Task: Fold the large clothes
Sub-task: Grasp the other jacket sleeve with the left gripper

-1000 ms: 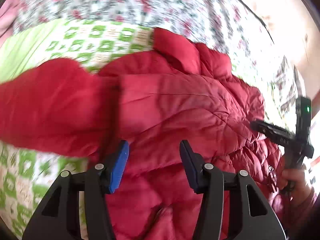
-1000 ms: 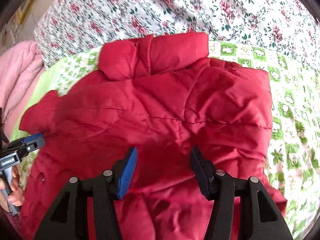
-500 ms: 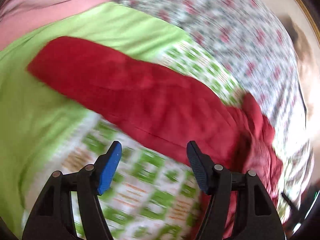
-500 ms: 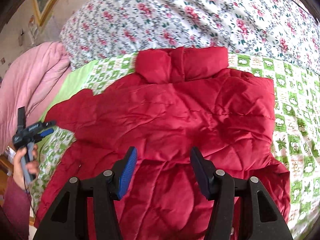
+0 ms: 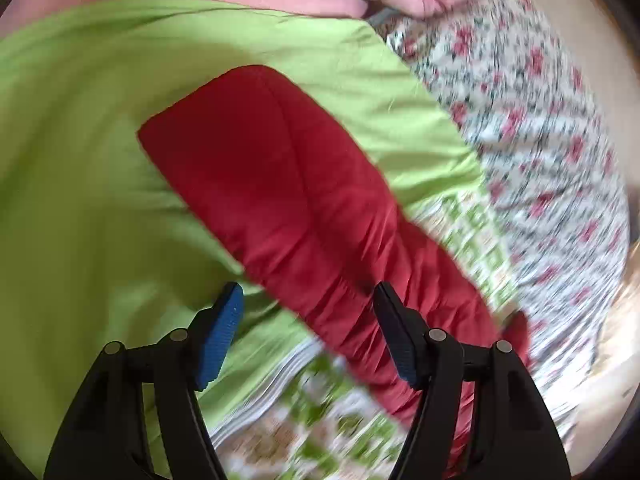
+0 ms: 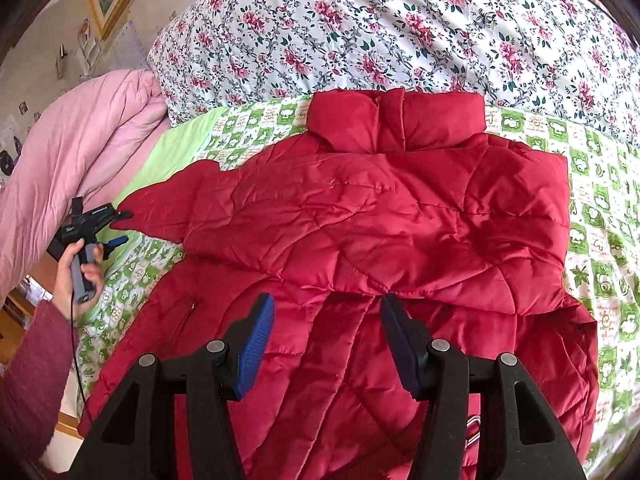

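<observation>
A red quilted jacket [image 6: 380,232] lies spread on the bed, collar at the far side. Its right sleeve is folded across the body; its left sleeve [image 5: 288,184] stretches out onto the green sheet. My left gripper [image 5: 306,320] is open and empty, just short of the sleeve's cuff end; in the right wrist view it [image 6: 116,228] sits at the tip of that sleeve. My right gripper [image 6: 326,328] is open and empty above the jacket's lower middle.
A green patterned sheet [image 6: 600,200] covers the bed. A floral quilt [image 6: 360,32] lies behind the collar. A pink duvet [image 6: 72,148] is piled at the left, beyond the sleeve. The bed's wooden edge [image 6: 64,424] runs at the lower left.
My left gripper has swung left off the jacket body out to the sleeve end. My right gripper has pulled back and up, showing more of the jacket. Both stay open.
</observation>
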Motion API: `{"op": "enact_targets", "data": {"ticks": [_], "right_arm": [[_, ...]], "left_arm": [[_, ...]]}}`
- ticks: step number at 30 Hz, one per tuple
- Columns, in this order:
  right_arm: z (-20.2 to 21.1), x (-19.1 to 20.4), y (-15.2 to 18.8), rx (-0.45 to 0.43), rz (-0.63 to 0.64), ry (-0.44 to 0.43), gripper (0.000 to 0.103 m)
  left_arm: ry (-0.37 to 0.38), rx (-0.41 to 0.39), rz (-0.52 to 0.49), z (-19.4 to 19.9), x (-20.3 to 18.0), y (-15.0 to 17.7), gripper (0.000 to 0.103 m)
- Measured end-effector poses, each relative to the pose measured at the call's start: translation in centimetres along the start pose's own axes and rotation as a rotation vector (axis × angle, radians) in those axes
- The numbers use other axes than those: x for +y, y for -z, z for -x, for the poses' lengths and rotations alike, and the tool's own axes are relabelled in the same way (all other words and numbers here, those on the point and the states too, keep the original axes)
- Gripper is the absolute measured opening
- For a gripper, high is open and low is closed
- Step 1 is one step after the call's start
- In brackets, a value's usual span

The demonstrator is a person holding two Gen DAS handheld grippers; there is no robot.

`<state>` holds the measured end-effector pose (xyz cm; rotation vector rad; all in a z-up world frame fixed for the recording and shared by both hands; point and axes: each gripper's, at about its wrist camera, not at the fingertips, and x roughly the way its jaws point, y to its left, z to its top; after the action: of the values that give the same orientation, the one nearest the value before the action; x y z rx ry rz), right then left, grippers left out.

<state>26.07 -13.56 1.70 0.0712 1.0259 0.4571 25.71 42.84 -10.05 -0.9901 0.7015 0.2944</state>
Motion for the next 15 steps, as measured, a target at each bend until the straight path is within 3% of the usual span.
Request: {"op": "enact_targets", "data": {"ticks": [4, 5, 6, 7, 15], "right_arm": [[0.1, -0.1, 0.4, 0.009, 0.001, 0.003, 0.057], [0.1, -0.1, 0.4, 0.010, -0.002, 0.002, 0.057], [0.2, -0.2, 0.5, 0.010, -0.006, 0.003, 0.057], [0.3, -0.4, 0.6, 0.007, -0.008, 0.004, 0.057], [1.1, -1.7, 0.8, -0.009, -0.047, 0.005, 0.057]], "left_arm": [[0.109, -0.031, 0.061, -0.3, 0.4, -0.5, 0.062], [0.108, -0.048, 0.036, -0.1, 0.0, -0.5, 0.054], [0.093, -0.051, 0.004, -0.2, -0.5, -0.5, 0.027], [0.087, -0.042, -0.027, -0.3, -1.1, -0.5, 0.012], [0.113, -0.101, -0.206, 2.7, -5.9, 0.8, 0.006]]}}
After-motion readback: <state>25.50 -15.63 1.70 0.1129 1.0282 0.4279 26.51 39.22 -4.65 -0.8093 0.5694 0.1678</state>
